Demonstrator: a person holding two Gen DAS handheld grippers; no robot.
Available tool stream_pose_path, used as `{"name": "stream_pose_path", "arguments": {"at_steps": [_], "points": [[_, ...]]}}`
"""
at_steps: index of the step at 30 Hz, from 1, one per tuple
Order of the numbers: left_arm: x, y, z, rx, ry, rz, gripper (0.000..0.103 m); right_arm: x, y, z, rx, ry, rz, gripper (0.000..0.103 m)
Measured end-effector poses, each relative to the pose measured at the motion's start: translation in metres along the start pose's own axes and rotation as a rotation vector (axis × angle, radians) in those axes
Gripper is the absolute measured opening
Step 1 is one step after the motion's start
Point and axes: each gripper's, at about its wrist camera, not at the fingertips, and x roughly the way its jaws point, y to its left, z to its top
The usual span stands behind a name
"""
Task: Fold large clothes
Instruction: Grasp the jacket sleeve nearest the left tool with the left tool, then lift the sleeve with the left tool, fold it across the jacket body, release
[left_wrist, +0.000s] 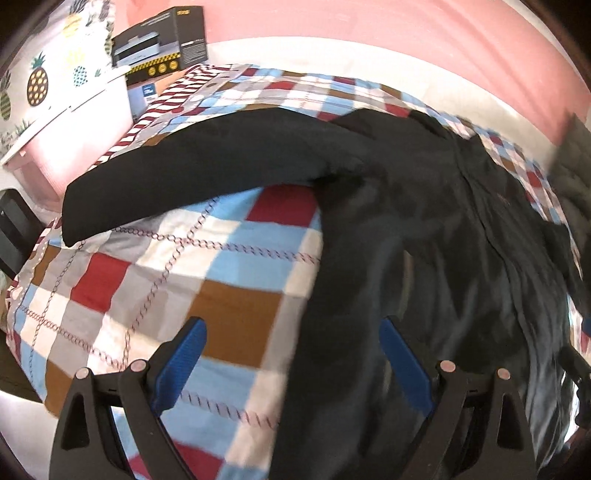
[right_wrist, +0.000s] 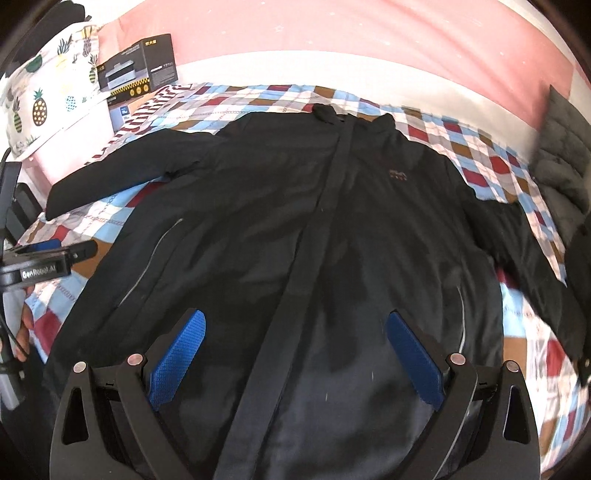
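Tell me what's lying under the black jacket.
The black jacket lies spread flat, front up, on a checked bedspread that shows on its left, right and far sides. Whatever lies directly beneath its body is covered. Both the left gripper and right gripper are open above it.

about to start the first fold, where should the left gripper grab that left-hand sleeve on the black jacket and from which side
Best bet: the cuff end of the sleeve, coming in from the outer side over the checkered blanket. The sleeve lies flat and straight, angled away from the jacket body, so its free tip is unobstructed. The left gripper is open nearby.
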Motion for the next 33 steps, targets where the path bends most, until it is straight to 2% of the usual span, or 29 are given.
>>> {"name": "stream_pose_path", "arguments": {"at_steps": [5, 10, 13, 20, 23, 25, 27, 28, 30, 33], "points": [[0.031, 0.037, 0.024, -0.112, -0.007, -0.016, 0.095, 0.019, -0.001, 0.018, -0.022, -0.007, -0.011, 0.099], [0.055, 0.075, 0.046, -0.186, -0.047, 0.055, 0.091, 0.039, -0.001, 0.033, -0.031, -0.007, -0.012, 0.099], [0.07, 0.1, 0.056, -0.249, -0.04, 0.033, 0.091, 0.052, -0.002, 0.039, -0.039, -0.002, -0.006, 0.099], [0.091, 0.158, 0.062, -0.47, -0.042, 0.012, 0.085, 0.072, -0.012, 0.046, -0.036, 0.017, -0.028, 0.099], [0.099, 0.177, 0.062, -0.552, -0.046, 0.026, 0.082, 0.075, -0.018, 0.047, -0.028, 0.022, -0.037, 0.099], [0.105, 0.188, 0.062, -0.594, -0.055, 0.0, 0.08, 0.076, -0.022, 0.048, -0.025, 0.023, -0.04, 0.099], [0.107, 0.193, 0.065, -0.603, -0.071, 0.027, 0.07, 0.076, -0.023, 0.049, -0.027, 0.021, -0.043, 0.099], [0.108, 0.194, 0.068, -0.599, -0.074, 0.049, 0.062, 0.076, -0.024, 0.05, -0.03, 0.021, -0.044, 0.099], [0.112, 0.197, 0.072, -0.596, -0.069, 0.069, 0.055, 0.077, -0.025, 0.051, -0.032, 0.023, -0.04, 0.099], [0.108, 0.19, 0.081, -0.541, -0.068, 0.109, 0.03, 0.075, -0.027, 0.05, -0.027, 0.023, -0.039, 0.099]]}}
